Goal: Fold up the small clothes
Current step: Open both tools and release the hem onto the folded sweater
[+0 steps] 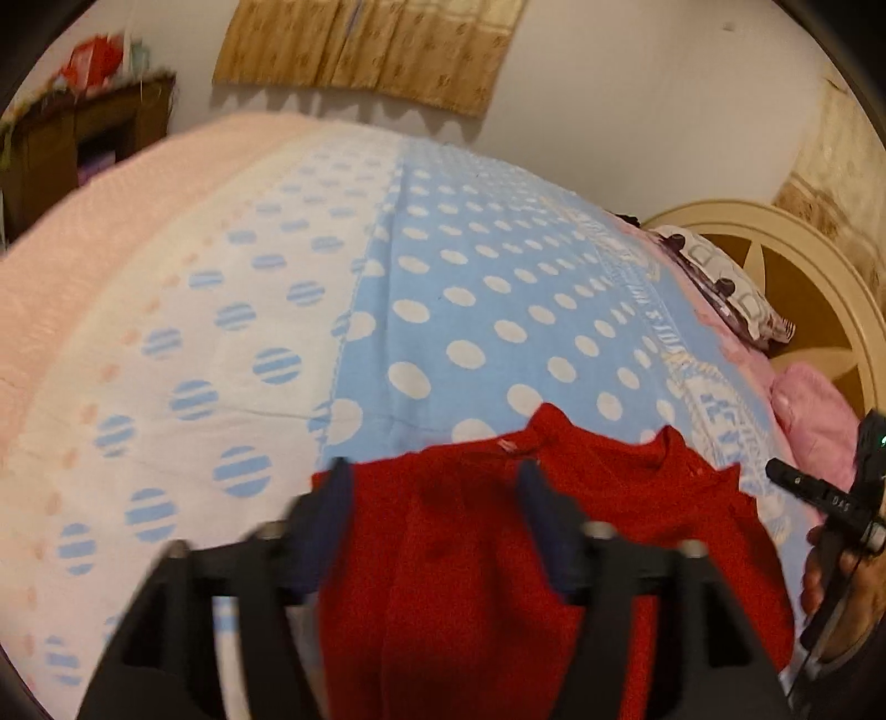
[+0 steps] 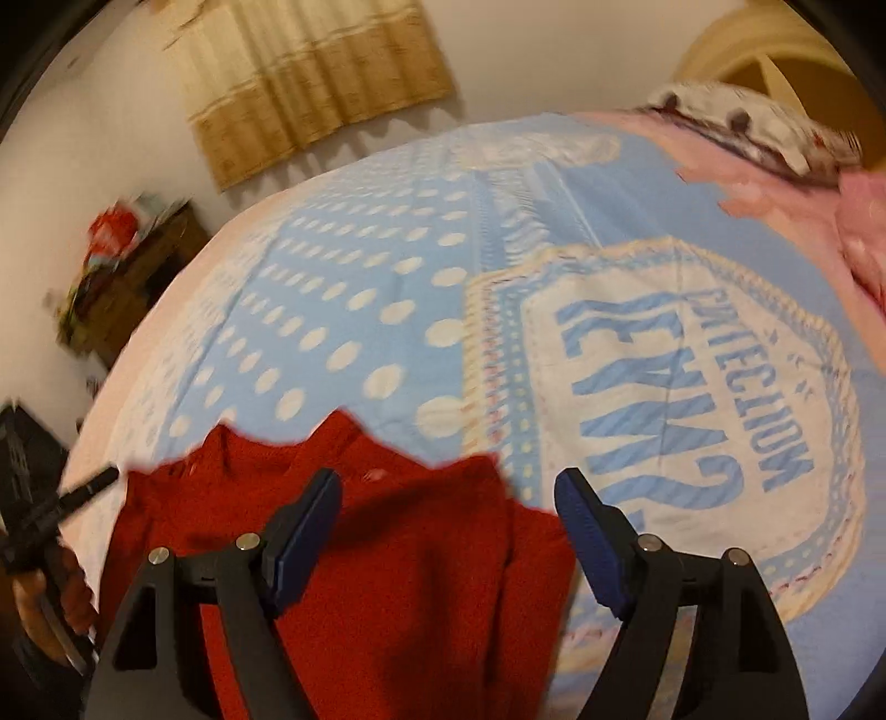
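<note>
Red garment (image 1: 470, 565) lies on polka-dot bedspread (image 1: 470, 288); curtain (image 1: 365, 50) behind.

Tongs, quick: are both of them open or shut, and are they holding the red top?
Left tongs: open, over the red top, gripping nothing.
Right tongs: open, over the red top, gripping nothing.

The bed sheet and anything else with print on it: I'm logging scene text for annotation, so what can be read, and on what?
Bed sheet, white emblem, large blue letters, upside down: roughly "JEANS", uncertain.
Same emblem, smaller line above: blurred, not reliably readable.
Right gripper handle, seen from the left wrist: small white marking, maybe "DAS", too small to confirm.
Red garment, small pale label at the neckline: unreadable.
</note>
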Demonstrator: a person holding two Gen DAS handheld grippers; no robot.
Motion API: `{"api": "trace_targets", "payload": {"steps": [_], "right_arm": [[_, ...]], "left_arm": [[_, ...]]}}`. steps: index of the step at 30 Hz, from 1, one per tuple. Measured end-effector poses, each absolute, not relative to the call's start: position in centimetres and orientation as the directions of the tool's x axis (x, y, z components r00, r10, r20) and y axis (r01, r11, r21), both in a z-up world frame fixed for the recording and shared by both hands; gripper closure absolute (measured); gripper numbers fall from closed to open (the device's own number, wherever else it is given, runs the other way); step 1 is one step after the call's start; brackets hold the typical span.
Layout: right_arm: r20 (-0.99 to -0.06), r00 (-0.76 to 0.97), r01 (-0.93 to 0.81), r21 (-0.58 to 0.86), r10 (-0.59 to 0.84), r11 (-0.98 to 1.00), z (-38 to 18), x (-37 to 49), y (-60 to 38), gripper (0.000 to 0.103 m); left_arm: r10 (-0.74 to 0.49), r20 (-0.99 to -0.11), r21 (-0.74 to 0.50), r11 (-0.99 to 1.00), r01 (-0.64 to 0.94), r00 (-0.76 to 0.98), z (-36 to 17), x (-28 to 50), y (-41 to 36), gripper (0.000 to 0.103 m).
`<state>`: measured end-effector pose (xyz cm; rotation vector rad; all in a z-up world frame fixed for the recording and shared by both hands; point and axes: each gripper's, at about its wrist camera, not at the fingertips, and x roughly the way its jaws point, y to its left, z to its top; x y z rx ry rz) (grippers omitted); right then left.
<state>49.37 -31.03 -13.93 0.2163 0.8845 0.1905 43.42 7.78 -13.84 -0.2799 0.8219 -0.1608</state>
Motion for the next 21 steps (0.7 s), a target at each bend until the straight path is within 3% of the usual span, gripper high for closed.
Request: {"api": "trace_targets", "payload": {"steps": [3,5,9,13,17,21], "right_arm": [[-0.760,0.577,-0.172,0.245,0.299,0.954,-13.6,47.9,-28.6,0.023],[-0.794,0.522,-0.247,0.209,0.312,0.946,-14.1,47.3,-26.1,0.023],[-0.879,0.427,-0.267,0.103,0.213,0.958,-17.3,48.3,-23.2,0.023],[-0.882,0.452,-0.198,0.042,0.130,0.979,-19.0,49.6,-24.1,0.023],[-0.868,0.469,-0.122,0.121,0.164,0.985,-17.1,48.4,-25.6,0.023],[-0.840,0.497,-0.188,0.138,0.216,0.972,-15.1,43.7,-25.1,0.023]], "left_arm": [[-0.229,-0.731,-0.250,0.966,0.060,0.643,-14.0,42.8,6.6,0.033],[-0.148,-0.771,-0.156,0.987,0.041,0.619,-14.9,43.3,5.7,0.033],[-0.028,-0.802,-0.052,0.998,-0.023,0.597,-17.1,44.9,5.5,0.033],[-0.043,-0.811,-0.092,0.994,-0.055,0.583,-17.3,45.6,7.0,0.033],[-0.055,-0.780,-0.097,0.995,-0.034,0.624,-15.4,41.9,7.6,0.033],[-0.078,-0.770,-0.094,0.995,0.007,0.634,-15.2,37.6,7.6,0.030]]}}
